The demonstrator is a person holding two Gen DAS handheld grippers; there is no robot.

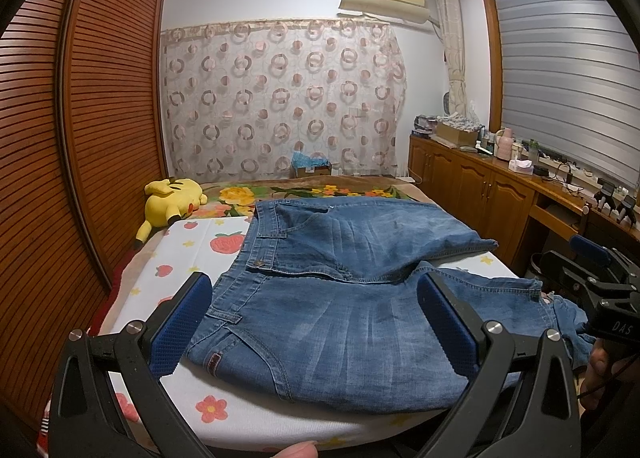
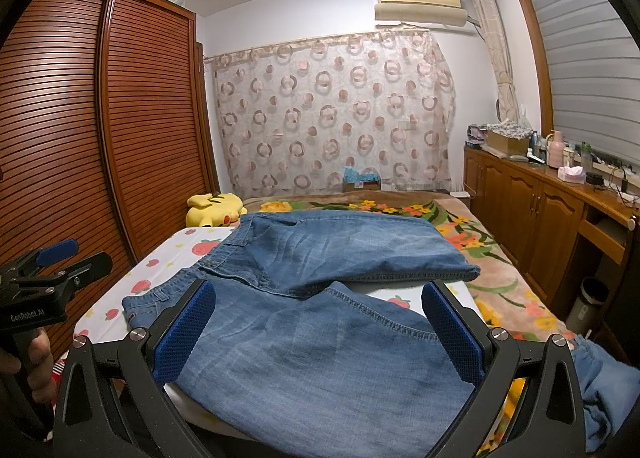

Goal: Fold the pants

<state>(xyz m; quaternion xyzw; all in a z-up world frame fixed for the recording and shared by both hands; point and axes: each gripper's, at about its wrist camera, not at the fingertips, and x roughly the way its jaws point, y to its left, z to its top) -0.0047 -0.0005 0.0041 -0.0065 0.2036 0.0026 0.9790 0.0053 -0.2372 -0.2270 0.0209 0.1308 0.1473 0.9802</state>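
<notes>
Blue denim pants [image 1: 340, 290] lie spread on a white strawberry-print board [image 1: 188, 254] on the bed, waistband to the left, the two legs splayed apart toward the right. My left gripper [image 1: 316, 322] hovers open over the near hip and waistband, its blue pads wide apart, holding nothing. My right gripper [image 2: 320, 326] is open above the near leg [image 2: 320, 358], also holding nothing. The near leg's end hangs off the bed's right front edge [image 2: 600, 378]. Each gripper shows at the other view's side: the right gripper [image 1: 600, 282] and the left gripper [image 2: 44, 274].
A yellow plush toy [image 1: 172, 201] lies at the board's far left. A flowered blanket [image 2: 480, 258] covers the bed beyond and to the right. A slatted wooden wardrobe [image 1: 80, 137] stands on the left, a wooden cabinet [image 1: 480, 185] with clutter on the right.
</notes>
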